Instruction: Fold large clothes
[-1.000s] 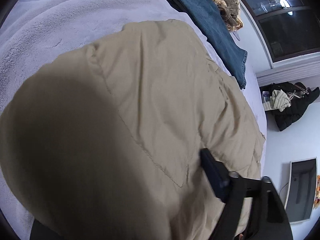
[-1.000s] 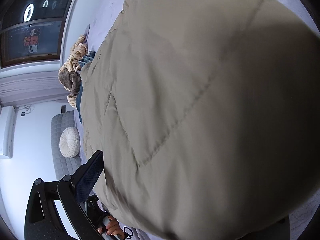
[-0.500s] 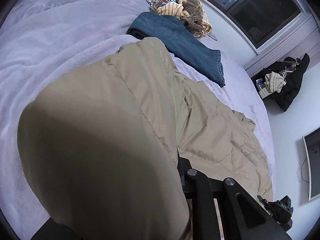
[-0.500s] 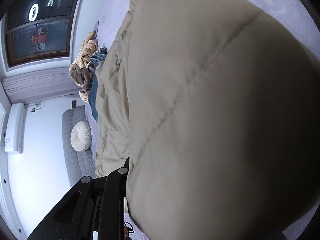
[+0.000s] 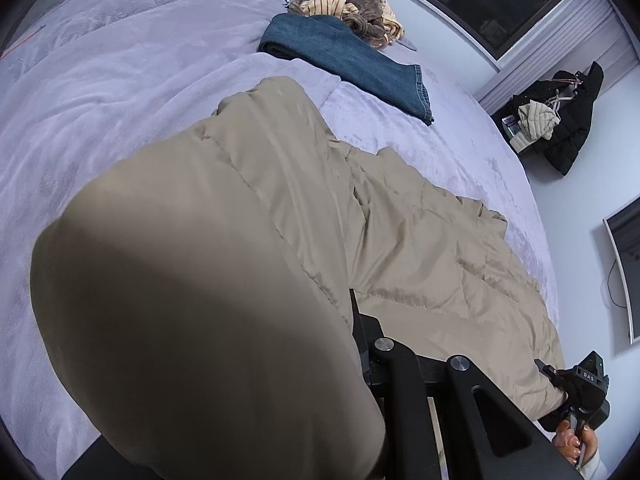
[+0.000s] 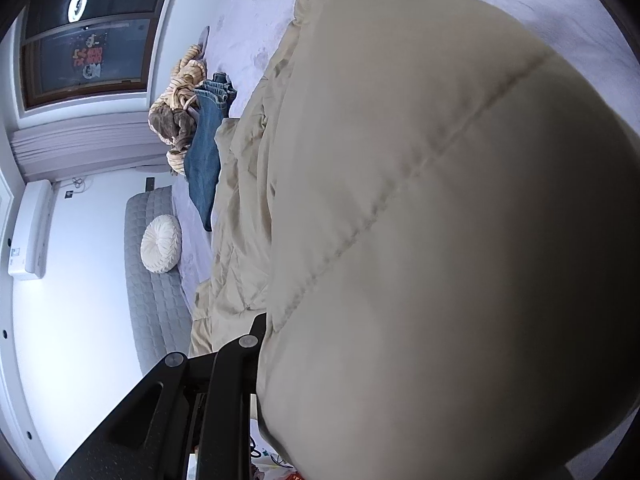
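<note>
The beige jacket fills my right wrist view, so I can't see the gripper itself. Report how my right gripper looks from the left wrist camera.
Observer: The right gripper sits at the lower right corner, shut on the near edge of the beige jacket.
Operator: Now give me the left gripper.
Observer: The left gripper is shut on a raised fold of the jacket. One finger shows and fabric hides the other.
Operator: Name what lies off the bed on that side.
Observer: A black coat lies beyond the bed's edge, with a pale garment on it.
</note>
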`<state>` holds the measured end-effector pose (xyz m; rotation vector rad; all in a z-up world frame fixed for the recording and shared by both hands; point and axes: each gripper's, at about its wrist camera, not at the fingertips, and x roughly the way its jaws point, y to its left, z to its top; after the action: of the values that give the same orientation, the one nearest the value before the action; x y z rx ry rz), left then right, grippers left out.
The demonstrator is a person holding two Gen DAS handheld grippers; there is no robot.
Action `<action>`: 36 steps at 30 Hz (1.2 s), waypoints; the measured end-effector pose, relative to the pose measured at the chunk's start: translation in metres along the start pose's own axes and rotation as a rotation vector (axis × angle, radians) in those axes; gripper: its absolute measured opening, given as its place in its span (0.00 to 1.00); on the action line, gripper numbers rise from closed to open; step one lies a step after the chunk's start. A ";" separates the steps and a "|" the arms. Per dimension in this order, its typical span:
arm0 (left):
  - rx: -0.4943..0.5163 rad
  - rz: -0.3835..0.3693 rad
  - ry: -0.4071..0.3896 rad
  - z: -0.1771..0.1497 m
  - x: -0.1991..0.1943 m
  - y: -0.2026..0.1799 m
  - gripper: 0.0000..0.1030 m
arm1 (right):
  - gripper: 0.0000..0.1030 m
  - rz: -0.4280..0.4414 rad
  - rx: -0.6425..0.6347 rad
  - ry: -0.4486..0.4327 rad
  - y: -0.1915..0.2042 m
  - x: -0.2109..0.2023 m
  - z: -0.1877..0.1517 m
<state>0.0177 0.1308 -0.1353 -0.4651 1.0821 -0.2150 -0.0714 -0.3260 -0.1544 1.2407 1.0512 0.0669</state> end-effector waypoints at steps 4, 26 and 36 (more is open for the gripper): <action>-0.001 -0.019 0.054 -0.032 -0.021 0.018 0.19 | 0.23 -0.026 0.035 0.006 -0.013 -0.017 -0.037; 0.021 0.203 0.101 -0.098 -0.089 0.098 0.46 | 0.50 -0.366 -0.005 -0.079 0.013 -0.006 -0.073; 0.070 0.326 0.193 -0.096 -0.052 0.124 0.46 | 0.61 -0.498 0.012 -0.130 -0.022 -0.036 -0.100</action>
<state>-0.0979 0.2363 -0.1885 -0.2026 1.3173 -0.0094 -0.1697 -0.2814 -0.1446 0.9502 1.2181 -0.3979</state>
